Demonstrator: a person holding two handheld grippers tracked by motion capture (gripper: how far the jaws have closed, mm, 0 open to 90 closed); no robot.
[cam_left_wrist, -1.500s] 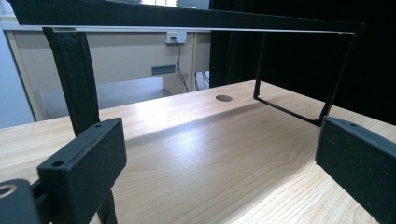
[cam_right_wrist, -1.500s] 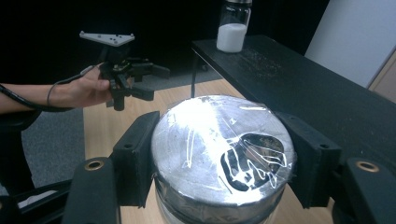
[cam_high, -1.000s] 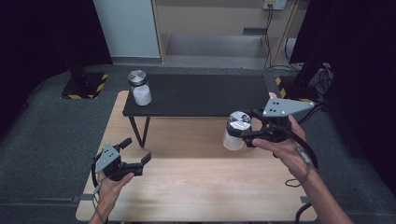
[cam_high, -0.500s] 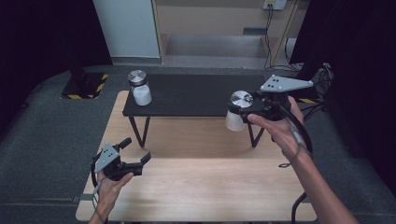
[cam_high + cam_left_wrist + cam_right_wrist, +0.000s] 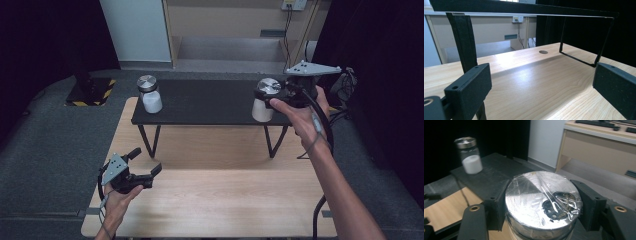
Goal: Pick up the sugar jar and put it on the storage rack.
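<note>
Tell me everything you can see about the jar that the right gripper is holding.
The jar is a small glass one with a round, shiny metal lid, holding something white in its lower part. Clear tape or film crosses the lid, and a dark patch with small holes sits near one edge. The right gripper clamps it at the lid, one black pad on each side, and holds it upright at the right end of the black shelf. Whether its base touches the shelf cannot be told.
</note>
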